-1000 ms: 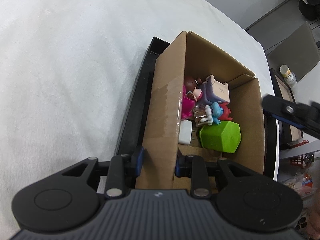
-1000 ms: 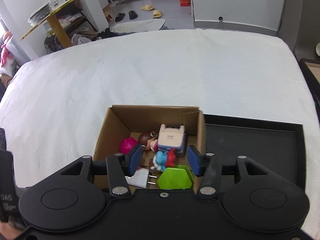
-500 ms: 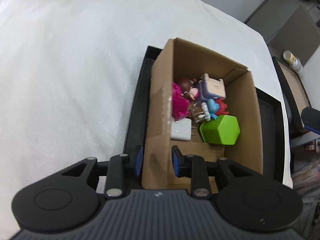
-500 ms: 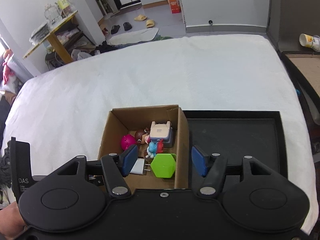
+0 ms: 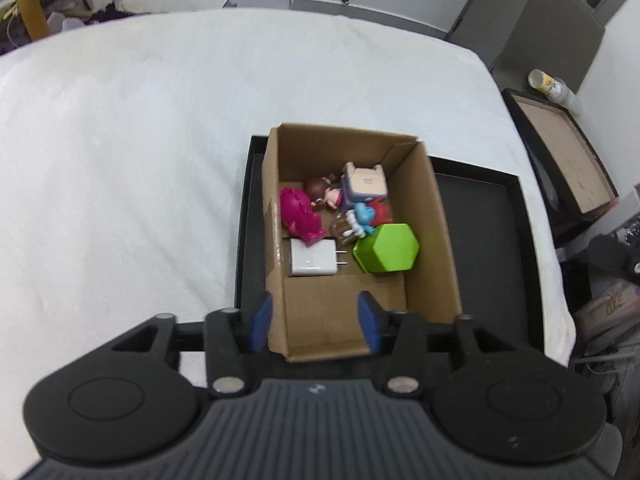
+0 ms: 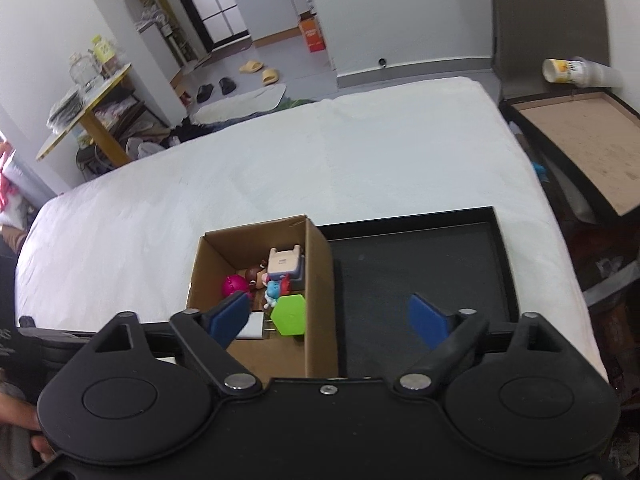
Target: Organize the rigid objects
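An open cardboard box point(image 5: 436, 240) point(image 6: 320, 280) stands on the left part of a black tray point(image 5: 488, 240) point(image 6: 420, 264). It holds a green hexagonal block point(image 5: 386, 248) point(image 6: 289, 315), a white charger plug point(image 5: 314, 257) point(image 6: 253, 326), a pink toy point(image 5: 298, 213) point(image 6: 233, 285), a small doll point(image 5: 322, 192), a blue figure point(image 5: 362, 216) and a lilac box toy point(image 5: 365, 186) point(image 6: 285, 260). My left gripper point(image 5: 314, 322) is open, its fingers astride the box's near left corner. My right gripper point(image 6: 328, 318) is wide open above the box's near edge.
The tray lies near the right edge of a white bed point(image 5: 120, 140) point(image 6: 320, 160). A brown-bottomed black frame point(image 5: 568, 168) point(image 6: 580, 136) and a cup point(image 6: 576, 72) stand to the right. A yellow table point(image 6: 88, 100) and slippers are at the back.
My left gripper let go of the box's left wall, opened and drew back. My right gripper opened wider and pulled up and away, so the box looks smaller.
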Motion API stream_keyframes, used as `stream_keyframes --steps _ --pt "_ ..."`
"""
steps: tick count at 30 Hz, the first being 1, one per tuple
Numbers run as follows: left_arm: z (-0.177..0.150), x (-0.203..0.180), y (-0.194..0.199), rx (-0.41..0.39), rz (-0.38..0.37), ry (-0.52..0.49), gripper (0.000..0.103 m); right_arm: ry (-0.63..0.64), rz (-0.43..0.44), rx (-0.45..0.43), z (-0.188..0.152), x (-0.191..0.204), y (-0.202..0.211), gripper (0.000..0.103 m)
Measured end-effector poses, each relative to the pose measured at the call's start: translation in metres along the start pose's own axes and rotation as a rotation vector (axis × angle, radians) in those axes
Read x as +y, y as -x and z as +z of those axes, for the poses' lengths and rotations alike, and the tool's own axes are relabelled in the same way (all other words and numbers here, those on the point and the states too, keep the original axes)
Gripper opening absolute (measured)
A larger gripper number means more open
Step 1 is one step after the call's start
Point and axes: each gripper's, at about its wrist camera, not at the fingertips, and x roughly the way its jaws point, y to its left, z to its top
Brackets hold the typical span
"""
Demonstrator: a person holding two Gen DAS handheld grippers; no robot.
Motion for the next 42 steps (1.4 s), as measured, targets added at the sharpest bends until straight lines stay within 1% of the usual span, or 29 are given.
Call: stream_keyframes --steps 2,4,5,7,13,17,22,28,32,34,36,42 --pt "-0.001 -0.004 0.013 -0.009 -0.003 -0.006 0.059 -0.016 -0.002 -0.01 -0.004 -0.006 0.007 0.096" --pt "-0.003 -0.01 0.025 -0.019 0.007 -0.009 0.072 -0.026 0.0 -0.021 -0.006 -0.012 0.014 0.1" --pt "-0.005 -0.013 0.032 -0.027 0.006 -0.014 0.074 -0.031 0.0 -0.026 -0.008 -0.015 0.019 0.103" --pt "-0.009 -0.02 0.044 -0.044 -0.001 -0.024 0.08 -0.04 -0.001 -0.04 -0.011 -0.02 0.027 0.103" --pt "-0.026 -0.037 0.081 -0.085 -0.019 -0.052 0.091 -0.048 -0.003 -0.07 -0.021 -0.026 0.05 0.103" --pt "-0.039 -0.047 0.105 -0.136 -0.02 -0.075 0.094 -0.047 0.007 -0.097 -0.028 -0.029 0.066 0.103" --pt "-0.055 -0.054 0.127 -0.169 -0.025 -0.092 0.097 -0.052 0.008 -0.129 -0.037 -0.036 0.083 0.103" --pt "-0.073 -0.059 0.147 -0.214 -0.032 -0.104 0.099 -0.059 -0.009 -0.149 -0.048 -0.041 0.099 0.103" --pt "-0.086 -0.064 0.16 -0.248 -0.032 -0.133 0.1 -0.056 -0.038 -0.162 -0.055 -0.044 0.108 0.103" --pt "-0.092 -0.065 0.165 -0.258 -0.034 -0.137 0.103 -0.054 -0.045 -0.17 -0.058 -0.043 0.112 0.103" --pt "-0.099 -0.067 0.17 -0.27 -0.036 -0.152 0.103 -0.046 -0.056 -0.179 -0.061 -0.042 0.118 0.103" --pt "-0.119 -0.068 0.191 -0.307 -0.049 -0.16 0.103 -0.031 -0.058 -0.199 -0.071 -0.036 0.134 0.103"
